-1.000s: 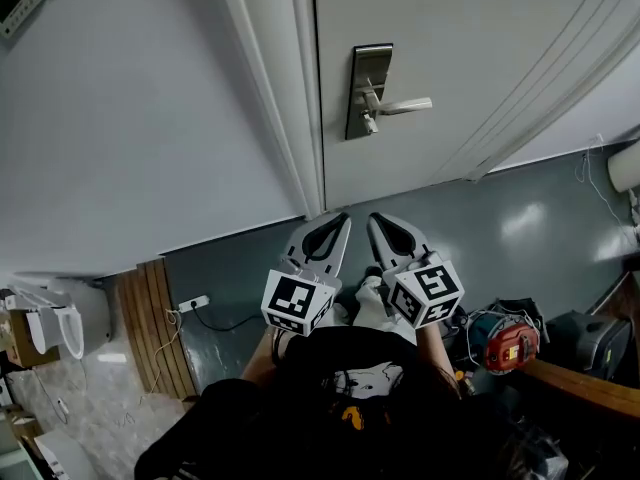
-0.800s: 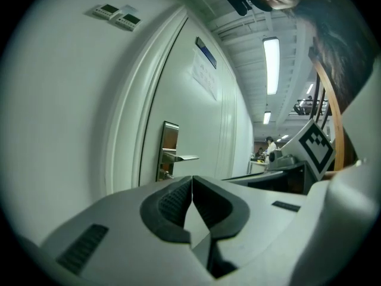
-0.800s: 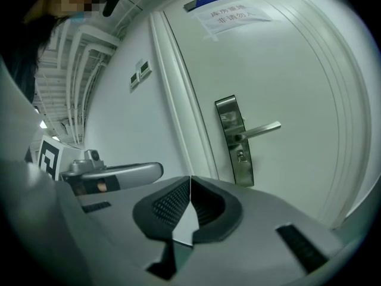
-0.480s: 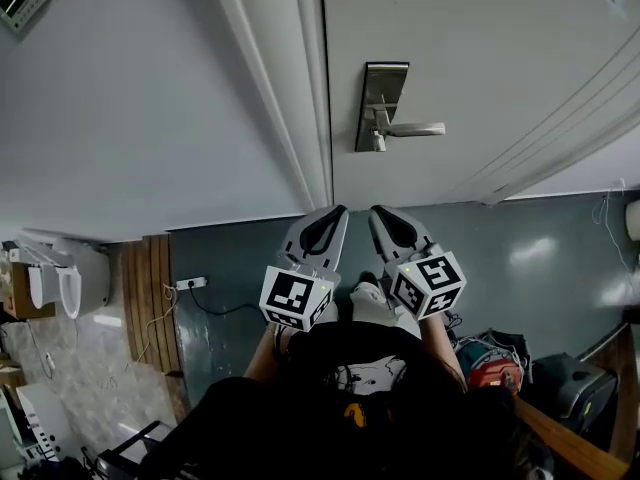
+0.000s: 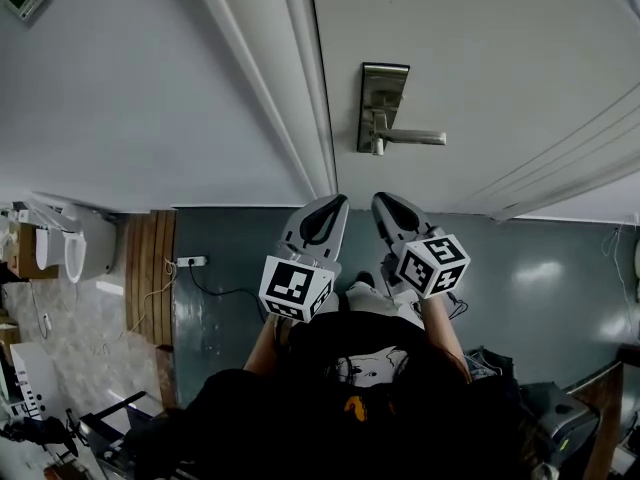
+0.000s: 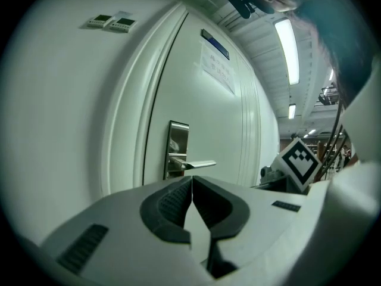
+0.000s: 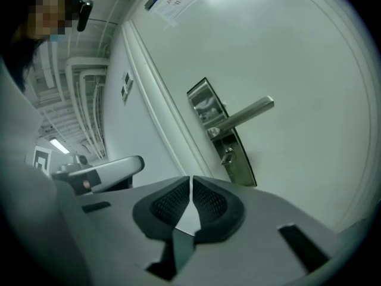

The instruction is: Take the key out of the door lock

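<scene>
A steel lock plate (image 5: 381,106) with a lever handle (image 5: 412,138) sits on the white door (image 5: 480,68). Below the handle a small key (image 7: 227,155) sticks out of the lock; in the head view the key (image 5: 377,149) is a short stub. My left gripper (image 5: 331,206) and right gripper (image 5: 386,204) are side by side below the plate, apart from it, tips toward the door. Both are shut with nothing between their pads. The left gripper view shows the plate (image 6: 177,151) and handle (image 6: 200,164) ahead of its jaws.
The white door frame (image 5: 300,78) and a white wall (image 5: 130,98) lie left of the door. On the grey floor are a power strip with a cable (image 5: 190,262), a wooden strip (image 5: 150,268) and a white fixture (image 5: 75,253). Dark clutter sits at lower right (image 5: 560,408).
Both grippers have moved forward toward the door and stay shut. The lock plate now appears larger and nearer above them; the floor clutter at right has slid out of view.
</scene>
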